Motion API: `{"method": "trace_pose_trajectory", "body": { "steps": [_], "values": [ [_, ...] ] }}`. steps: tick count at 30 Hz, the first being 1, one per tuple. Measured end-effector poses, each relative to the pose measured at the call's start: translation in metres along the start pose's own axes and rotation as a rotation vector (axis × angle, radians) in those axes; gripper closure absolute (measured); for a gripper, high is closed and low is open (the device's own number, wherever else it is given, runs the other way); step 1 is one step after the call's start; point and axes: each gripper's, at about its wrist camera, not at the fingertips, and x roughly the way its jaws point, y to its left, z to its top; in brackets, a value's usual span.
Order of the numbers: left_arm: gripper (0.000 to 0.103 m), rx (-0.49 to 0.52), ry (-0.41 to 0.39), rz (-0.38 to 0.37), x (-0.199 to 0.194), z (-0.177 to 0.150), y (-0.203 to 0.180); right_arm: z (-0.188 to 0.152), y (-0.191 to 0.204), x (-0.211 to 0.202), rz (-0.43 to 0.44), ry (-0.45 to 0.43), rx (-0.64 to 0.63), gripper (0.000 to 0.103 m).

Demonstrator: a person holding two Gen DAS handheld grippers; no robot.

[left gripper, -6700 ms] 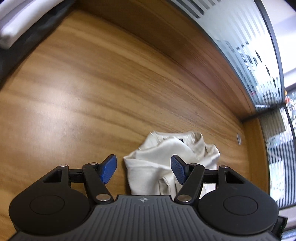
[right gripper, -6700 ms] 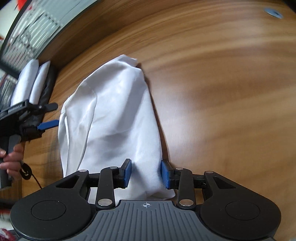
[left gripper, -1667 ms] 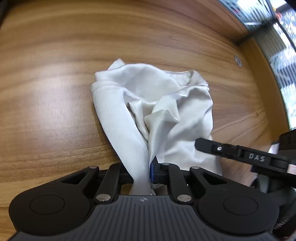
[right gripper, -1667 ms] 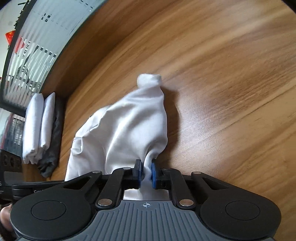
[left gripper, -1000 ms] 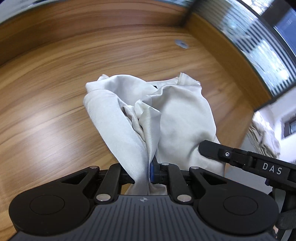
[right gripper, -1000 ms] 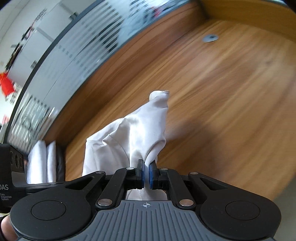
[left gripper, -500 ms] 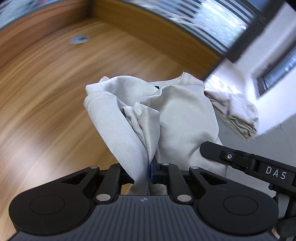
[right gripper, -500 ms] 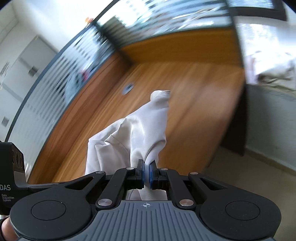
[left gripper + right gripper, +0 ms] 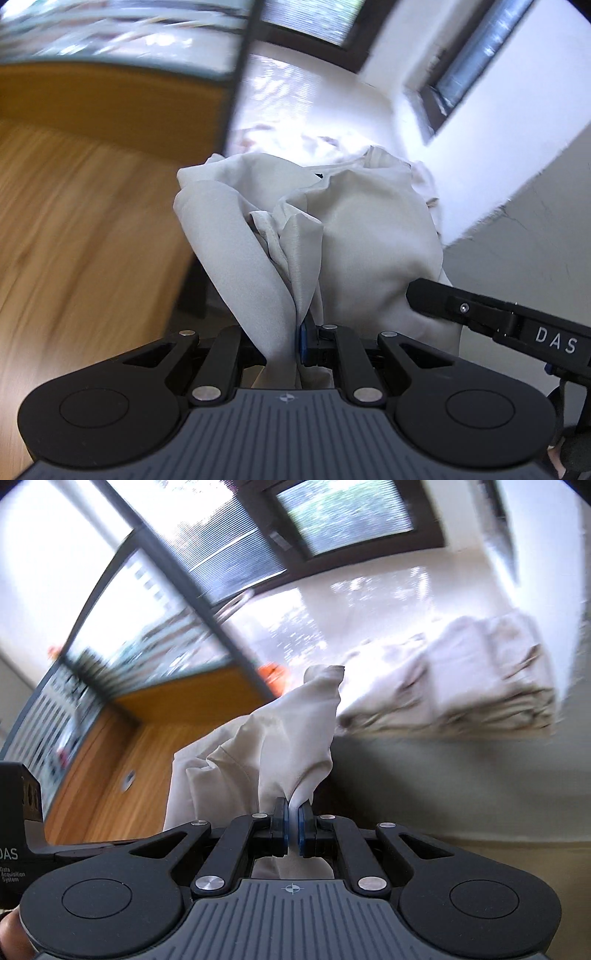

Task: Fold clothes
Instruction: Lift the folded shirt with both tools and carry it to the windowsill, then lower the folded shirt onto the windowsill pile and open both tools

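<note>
Your left gripper (image 9: 291,345) points steeply down, and its jaws are clamped on a fold of the white garment (image 9: 354,236), which bunches up from the pinch into the middle of the left wrist view. Only the blue pad (image 9: 303,345) on the right of the pinch shows; the cloth covers the other.

Your right gripper (image 9: 291,829) also tilts downward, its two blue pads pressed together on a thin pinch of the same garment (image 9: 280,749), which rises in a peak toward the centre of the frame. The two grippers sit close — the black body of the right one (image 9: 491,317) juts in at the lower right of the left view, and the left one's side shows at the lower left edge of the right view.

The wooden table (image 9: 74,229) fills only the left half of the left view; its edge runs down the middle, just behind the cloth, so the garment hangs at or past that edge. To the right lies open floor (image 9: 517,258) and a white wall (image 9: 517,110).

In the right view a blurred pile of pale cloth (image 9: 461,686) sits at the upper right, well apart from your pinch.
</note>
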Motion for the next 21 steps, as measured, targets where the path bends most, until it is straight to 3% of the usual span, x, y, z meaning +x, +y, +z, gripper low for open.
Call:
{"method": "trace_pose_trajectory", "body": {
  "steps": [10,15,21],
  "values": [
    [0.091,0.16,0.026,-0.022,0.097,0.091,-0.062,0.068,-0.07,0.027,-0.109,-0.073,0.094,0.096],
    [0.091,0.249,0.028,-0.01,0.138,0.131,-0.077,0.107,-0.095,0.056,-0.155,-0.082,0.118,0.096],
    [0.091,0.268,0.053,0.007,0.186,0.185,-0.079,0.153,-0.113,0.099,-0.204,-0.063,0.123,0.096]
  ]
}}
